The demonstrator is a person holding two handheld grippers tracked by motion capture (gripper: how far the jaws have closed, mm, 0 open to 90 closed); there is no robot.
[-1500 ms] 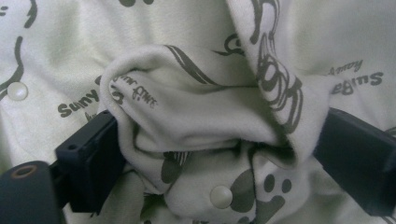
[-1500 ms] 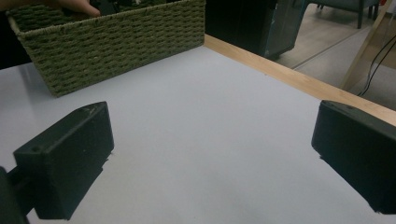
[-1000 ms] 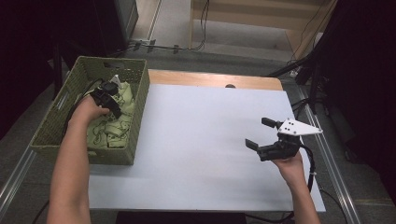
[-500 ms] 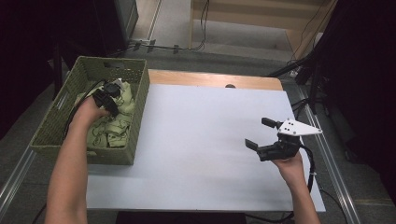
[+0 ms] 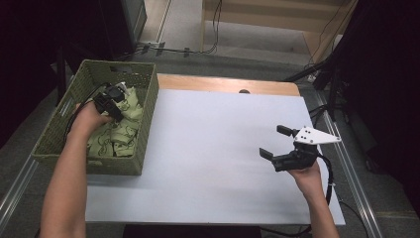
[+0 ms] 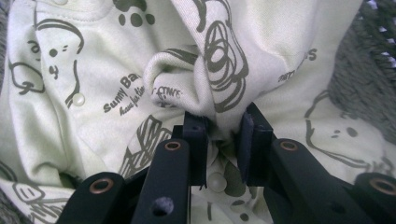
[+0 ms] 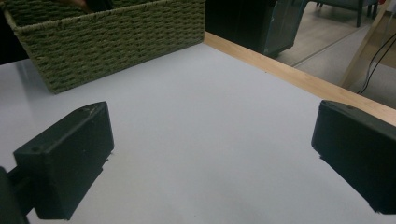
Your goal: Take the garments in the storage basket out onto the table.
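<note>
At far left, in the basket [image 5: 143, 124], the left gripper [image 6: 223, 135] has just closed its jaws, pinching a fold of the pale green cloth [image 6: 261, 60] lying there. At right, the right gripper [image 5: 277, 143] hovers over the table [image 5: 208, 148], jaws wide and empty.

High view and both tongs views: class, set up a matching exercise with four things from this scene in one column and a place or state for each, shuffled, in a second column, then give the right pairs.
Things:
1. left tongs
2. right tongs
3. woven basket
4. pale green printed cloth

Places or states:
A. stands at the table's left edge
B. open, nothing between the jaws, above the white tabletop
C. lies bunched inside the basket
D. shut on a fold of fabric

Pairs: 1-D, 2-B, 3-A, 4-C
</note>
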